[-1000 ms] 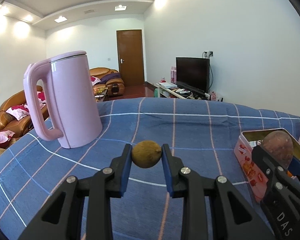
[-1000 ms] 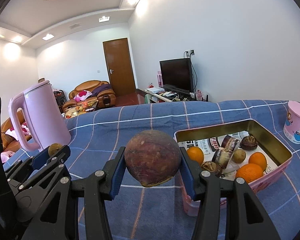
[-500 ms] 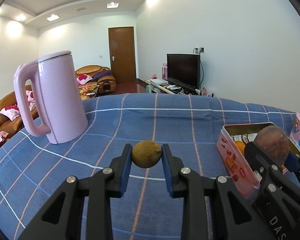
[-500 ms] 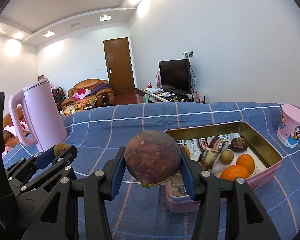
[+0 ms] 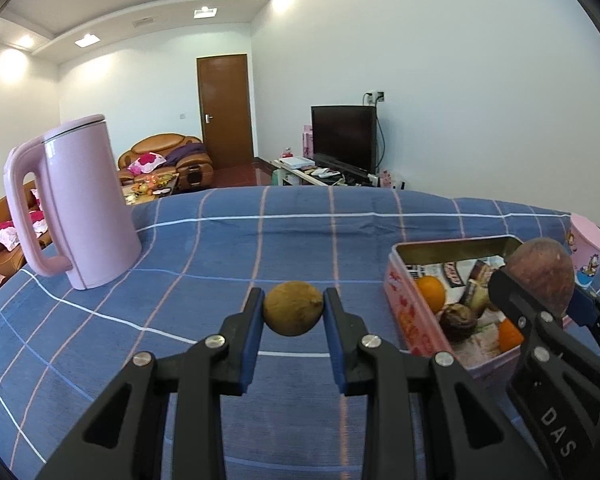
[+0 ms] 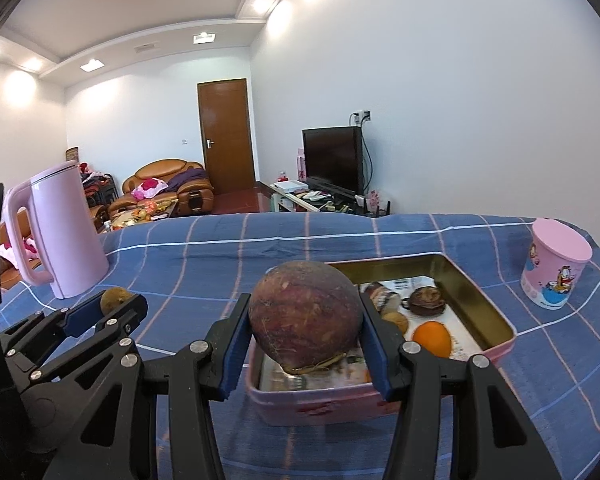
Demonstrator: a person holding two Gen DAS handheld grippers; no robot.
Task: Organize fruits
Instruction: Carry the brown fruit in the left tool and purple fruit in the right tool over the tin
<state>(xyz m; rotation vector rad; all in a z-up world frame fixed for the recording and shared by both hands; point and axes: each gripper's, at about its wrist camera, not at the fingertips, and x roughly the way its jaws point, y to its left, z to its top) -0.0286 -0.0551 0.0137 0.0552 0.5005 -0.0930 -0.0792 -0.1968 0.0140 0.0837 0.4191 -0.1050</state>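
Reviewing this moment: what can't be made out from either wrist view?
- Near end of the pink tin, right wrist view: hidden behind the purple-brown fruit in the right hand-held gripper.
- Right side of the tin, left wrist view: blocked by the right hand-held gripper and its fruit.
- Wrapped items in the tin: labels too small to read.
- Small brown fruit in the left hand-held gripper: kind unclear.

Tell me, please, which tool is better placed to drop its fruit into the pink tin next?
Right, probably. The right tool holds the large purple-brown fruit at the pink tin's near edge; the left tool, gripping the small brown fruit, hangs over cloth beside it.
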